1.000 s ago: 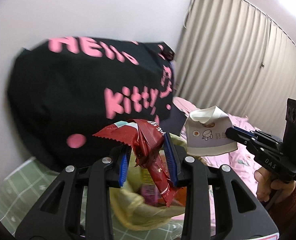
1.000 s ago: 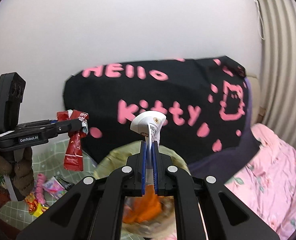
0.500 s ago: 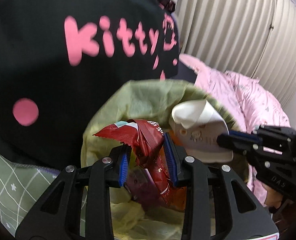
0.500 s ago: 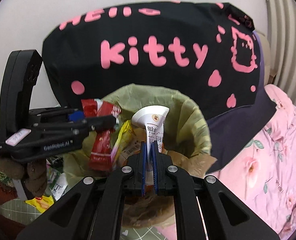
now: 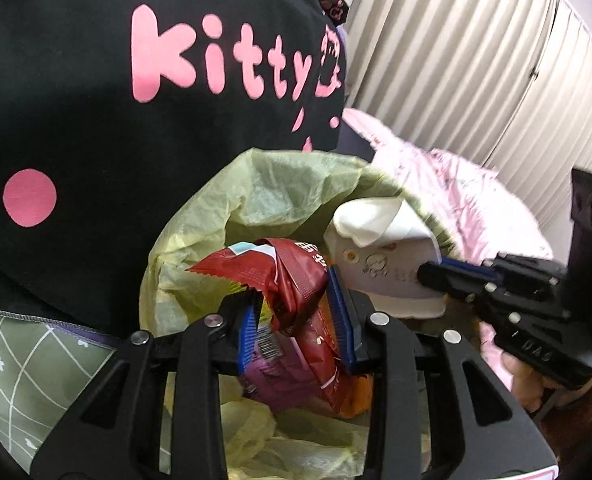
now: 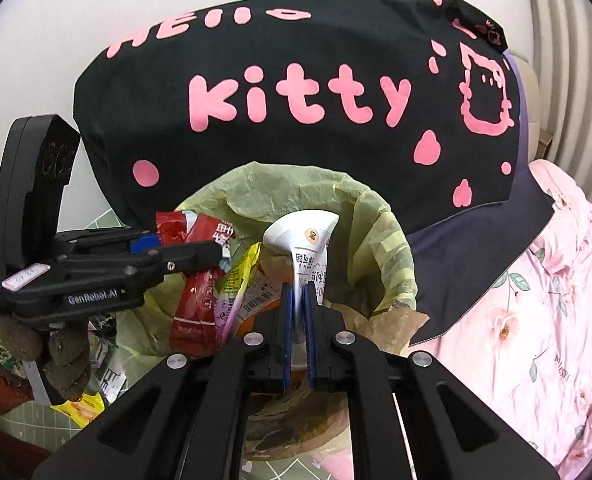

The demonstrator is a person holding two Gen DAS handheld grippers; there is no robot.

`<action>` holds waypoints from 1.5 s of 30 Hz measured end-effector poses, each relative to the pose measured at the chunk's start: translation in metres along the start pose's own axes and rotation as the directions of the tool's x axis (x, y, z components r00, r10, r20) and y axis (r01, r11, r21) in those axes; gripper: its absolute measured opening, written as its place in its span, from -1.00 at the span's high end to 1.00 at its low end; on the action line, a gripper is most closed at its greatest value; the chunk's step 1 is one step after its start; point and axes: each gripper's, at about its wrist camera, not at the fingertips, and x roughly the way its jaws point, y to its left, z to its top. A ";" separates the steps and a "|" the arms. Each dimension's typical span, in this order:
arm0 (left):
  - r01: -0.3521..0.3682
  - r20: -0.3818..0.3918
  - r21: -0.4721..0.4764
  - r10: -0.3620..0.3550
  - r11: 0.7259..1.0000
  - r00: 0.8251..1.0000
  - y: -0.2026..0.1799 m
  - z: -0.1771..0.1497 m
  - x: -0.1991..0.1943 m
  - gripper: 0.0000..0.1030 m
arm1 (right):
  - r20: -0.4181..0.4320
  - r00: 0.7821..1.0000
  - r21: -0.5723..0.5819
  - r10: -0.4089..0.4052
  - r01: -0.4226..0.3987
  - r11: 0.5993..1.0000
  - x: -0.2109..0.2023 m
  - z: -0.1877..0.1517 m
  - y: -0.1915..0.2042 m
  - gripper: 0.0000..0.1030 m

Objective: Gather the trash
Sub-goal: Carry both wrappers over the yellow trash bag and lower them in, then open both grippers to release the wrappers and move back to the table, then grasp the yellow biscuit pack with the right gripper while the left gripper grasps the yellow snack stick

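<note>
A bin lined with a yellow-green bag [image 5: 256, 200] [image 6: 380, 232] stands open below both grippers, with several wrappers inside. My left gripper [image 5: 294, 314] [image 6: 200, 256] is shut on a crumpled red snack wrapper [image 5: 292, 280] [image 6: 194, 300], which hangs over the bin's mouth. My right gripper [image 6: 298, 316] [image 5: 440, 276] is shut on a flattened white paper cup [image 6: 304, 236] [image 5: 380, 256], held upright over the bin's right half. The two grippers hang side by side, close together, both tilted downward.
A black cushion with pink "Hello Kitty" lettering [image 6: 296, 92] rises right behind the bin. Pink floral bedding [image 6: 536, 320] lies to the right, and a pleated curtain [image 5: 476, 60] hangs beyond it. A green grid mat [image 5: 36, 360] with loose wrappers [image 6: 84, 404] lies at the left.
Both grippers have come down and tipped forward, from in front of the cushion to just above the bin's mouth. Each keeps its grip on its item.
</note>
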 end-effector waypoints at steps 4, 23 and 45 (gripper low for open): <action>0.036 -0.007 -0.015 -0.036 0.999 0.999 0.003 0.004 -0.003 0.40 | 0.012 1.000 0.005 -0.002 0.002 1.000 -0.005 0.000 0.003 0.86; -0.129 0.200 -0.260 0.185 0.957 0.962 0.066 -0.045 -0.129 -0.10 | 0.145 0.989 -0.054 -0.025 0.033 0.998 -0.033 0.006 0.042 0.30; -0.462 0.006 -0.659 0.619 0.593 0.785 0.185 -0.262 -0.266 -0.10 | -0.424 0.774 -0.484 0.470 -0.632 0.604 0.058 -0.104 0.252 0.23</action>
